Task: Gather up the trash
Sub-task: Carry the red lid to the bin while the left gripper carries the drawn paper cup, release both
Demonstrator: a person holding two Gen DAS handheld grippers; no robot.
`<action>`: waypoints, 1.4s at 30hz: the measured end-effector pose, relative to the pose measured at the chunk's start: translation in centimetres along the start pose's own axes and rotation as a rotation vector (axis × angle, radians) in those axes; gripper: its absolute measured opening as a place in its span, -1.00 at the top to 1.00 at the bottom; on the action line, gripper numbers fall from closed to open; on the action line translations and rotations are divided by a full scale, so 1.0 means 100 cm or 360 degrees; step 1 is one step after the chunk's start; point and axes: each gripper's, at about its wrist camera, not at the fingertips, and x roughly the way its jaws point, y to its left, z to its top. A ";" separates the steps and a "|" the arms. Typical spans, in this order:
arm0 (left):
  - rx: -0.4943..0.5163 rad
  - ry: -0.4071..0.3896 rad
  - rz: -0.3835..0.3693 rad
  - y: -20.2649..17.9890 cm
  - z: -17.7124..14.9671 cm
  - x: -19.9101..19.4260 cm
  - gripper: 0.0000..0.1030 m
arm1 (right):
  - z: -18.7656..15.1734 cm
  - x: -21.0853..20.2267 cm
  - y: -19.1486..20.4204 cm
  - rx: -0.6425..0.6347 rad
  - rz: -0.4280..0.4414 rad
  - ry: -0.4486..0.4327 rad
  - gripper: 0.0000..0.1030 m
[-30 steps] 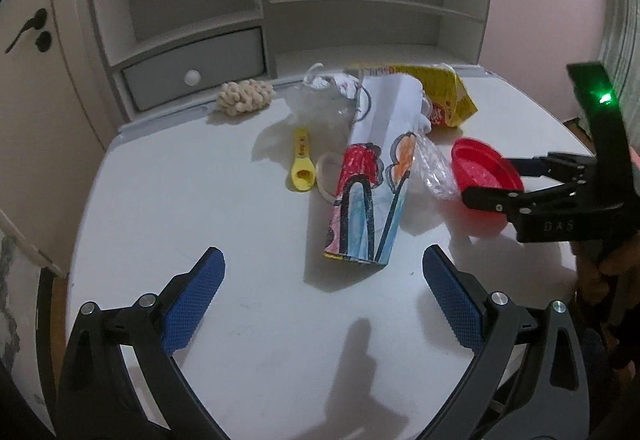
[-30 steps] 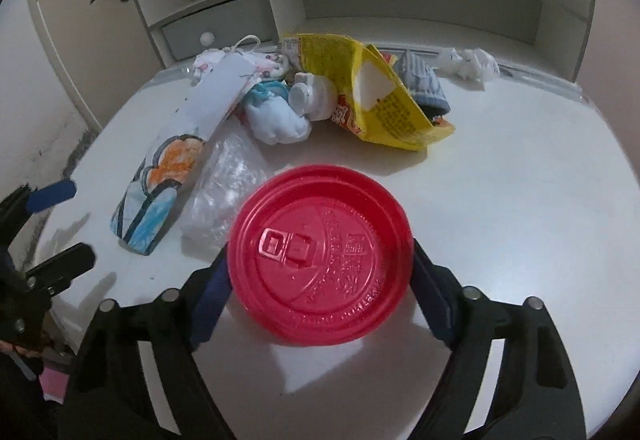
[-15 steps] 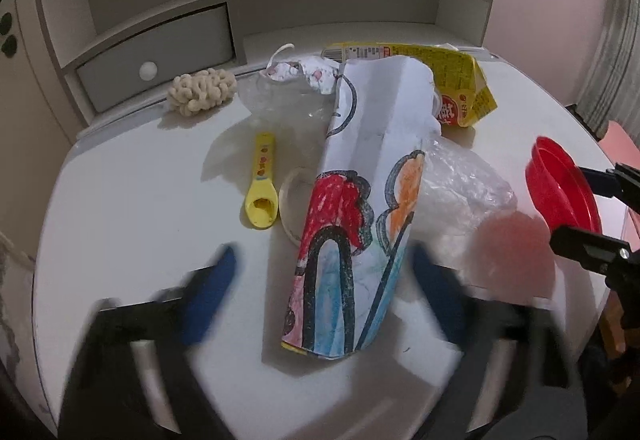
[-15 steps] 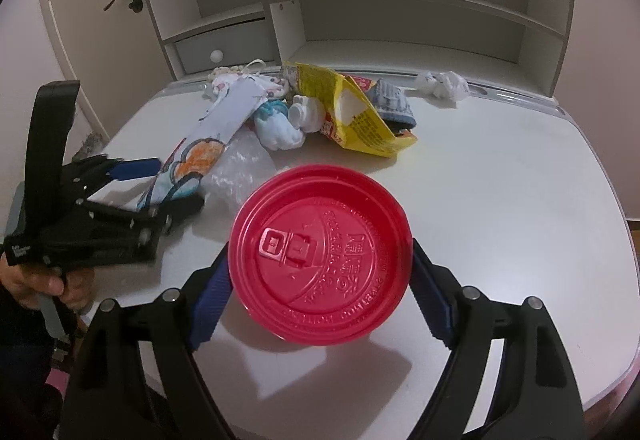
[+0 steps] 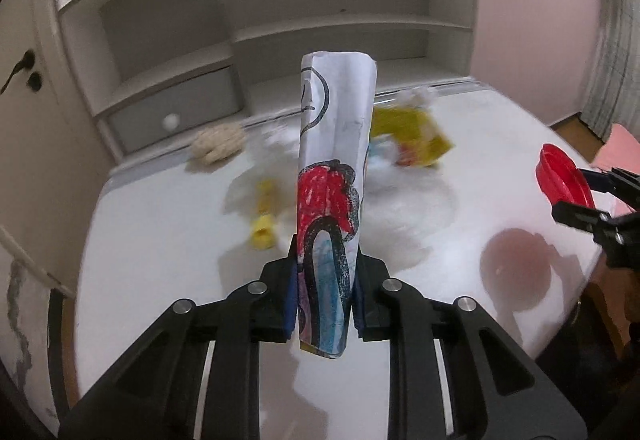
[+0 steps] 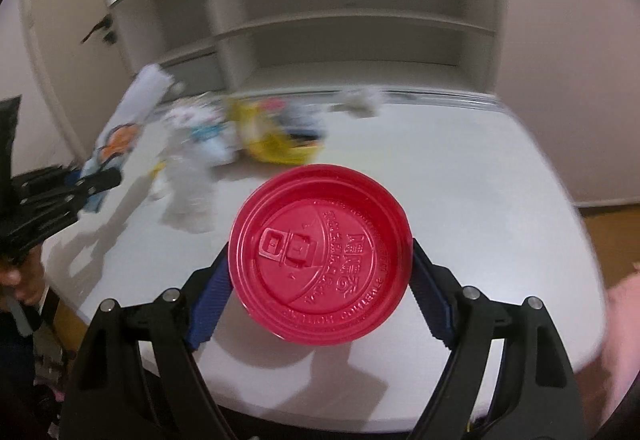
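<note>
The left gripper [image 5: 323,294], its jaws having just been closing, clamps the near end of a rolled crayon drawing [image 5: 334,175], which rises ahead of it above the white bench [image 5: 160,240]. The right gripper [image 6: 320,272] grips a red plastic cup lid [image 6: 320,254] by its rim, lid face up between its blue pads [image 6: 210,304]. Beyond both, a yellow wrapper [image 5: 416,139], a yellow spoon [image 5: 265,215] and crumpled clear plastic [image 6: 188,179] lie blurred on the bench.

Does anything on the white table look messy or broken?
Yes. A torn-open yellow packet lies crumpled near the shelf, with clear plastic wrap and a yellow spoon strewn around it. Blur hides finer damage.
</note>
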 end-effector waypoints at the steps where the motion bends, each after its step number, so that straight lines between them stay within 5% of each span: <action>1: 0.0024 -0.0015 -0.0043 -0.017 0.007 -0.001 0.60 | -0.001 -0.004 -0.012 0.0034 -0.0032 -0.0007 -0.54; 6: 0.0131 -0.0061 -0.0246 -0.091 0.031 0.006 0.60 | -0.020 -0.033 -0.102 0.0282 -0.0300 -0.0075 -0.54; 11: 0.0316 -0.0098 -0.0528 -0.204 0.048 0.018 0.60 | -0.052 -0.052 -0.202 0.0535 -0.0622 -0.0097 -0.54; 21: 0.0638 0.0102 -0.1000 -0.414 0.018 0.070 0.60 | -0.171 -0.065 -0.365 0.1010 -0.1012 0.0098 -0.54; 28: 0.0738 0.0350 -0.1156 -0.510 -0.029 0.125 0.61 | -0.241 -0.059 -0.415 0.1227 -0.1027 0.0255 -0.54; 37: 0.0817 0.0661 -0.1041 -0.573 -0.081 0.216 0.60 | -0.302 -0.024 -0.433 0.1420 -0.0921 0.0577 -0.54; 42: 0.0789 0.0818 -0.1051 -0.586 -0.105 0.240 0.60 | -0.310 -0.016 -0.432 0.1450 -0.0907 0.0641 -0.54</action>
